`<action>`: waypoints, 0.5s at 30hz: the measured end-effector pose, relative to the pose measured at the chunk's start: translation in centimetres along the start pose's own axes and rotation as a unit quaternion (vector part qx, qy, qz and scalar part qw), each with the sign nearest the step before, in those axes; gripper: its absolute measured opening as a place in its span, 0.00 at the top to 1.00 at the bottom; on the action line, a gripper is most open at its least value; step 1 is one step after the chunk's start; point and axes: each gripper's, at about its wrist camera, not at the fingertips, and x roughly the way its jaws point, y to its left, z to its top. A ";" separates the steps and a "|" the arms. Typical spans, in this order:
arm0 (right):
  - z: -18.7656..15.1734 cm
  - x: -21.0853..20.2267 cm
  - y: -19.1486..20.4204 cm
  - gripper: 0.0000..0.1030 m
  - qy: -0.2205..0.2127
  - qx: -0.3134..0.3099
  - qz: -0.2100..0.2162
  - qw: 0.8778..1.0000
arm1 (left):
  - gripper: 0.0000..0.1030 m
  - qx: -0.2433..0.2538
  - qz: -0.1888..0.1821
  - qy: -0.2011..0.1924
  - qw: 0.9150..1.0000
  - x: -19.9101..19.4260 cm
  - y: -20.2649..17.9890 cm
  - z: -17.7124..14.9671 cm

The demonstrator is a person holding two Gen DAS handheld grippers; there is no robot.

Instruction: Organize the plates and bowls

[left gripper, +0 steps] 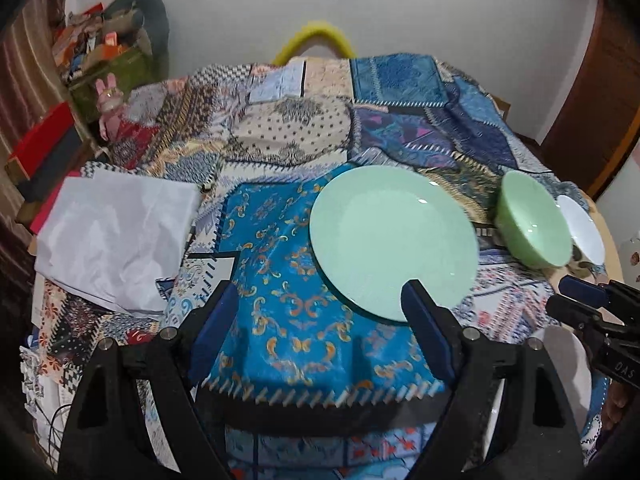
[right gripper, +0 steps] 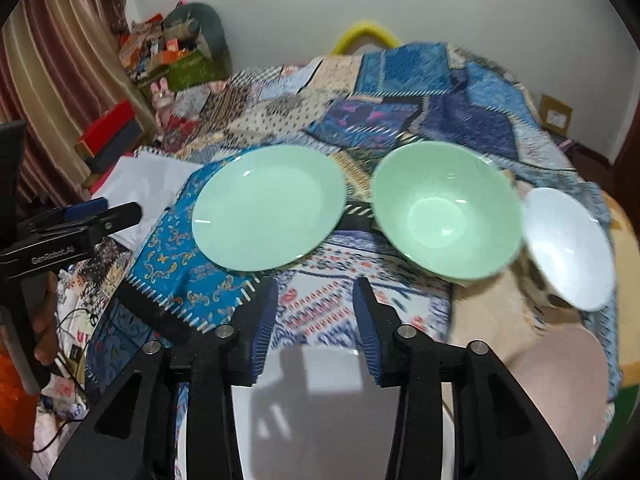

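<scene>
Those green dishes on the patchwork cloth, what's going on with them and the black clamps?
A person holds a clamp-like gripper in each hand, tidying plates and bowls. Neither holds anything. The left gripper is open over the cloth, beside the green plate. The right gripper is open above a white plate, facing the green bowl. A white bowl sits further right.

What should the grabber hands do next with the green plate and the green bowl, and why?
Probably ease the left gripper forward onto the near rim of the green plate. Its jaws stand open and empty, with that rim just ahead. The green bowl and white bowl sit apart beside it, and the right gripper holds nothing, hovering over a white plate.
</scene>
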 end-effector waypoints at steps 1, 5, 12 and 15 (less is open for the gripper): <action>0.4 0.8 0.1 0.59 0.007 0.001 0.001 1.000 | 0.19 0.000 -0.002 0.004 1.000 0.5 0.1 0.1; 1.4 3.1 0.5 0.48 0.030 0.009 0.019 0.999 | 0.19 0.002 -0.015 0.026 1.000 3.6 0.5 0.9; 2.3 5.9 0.8 0.48 0.052 0.013 0.014 0.998 | 0.31 0.027 -0.035 0.070 0.997 8.8 0.5 1.6; 2.5 7.2 0.5 0.48 0.065 0.021 0.007 0.998 | 0.42 0.033 -0.042 0.071 0.996 9.9 0.4 1.9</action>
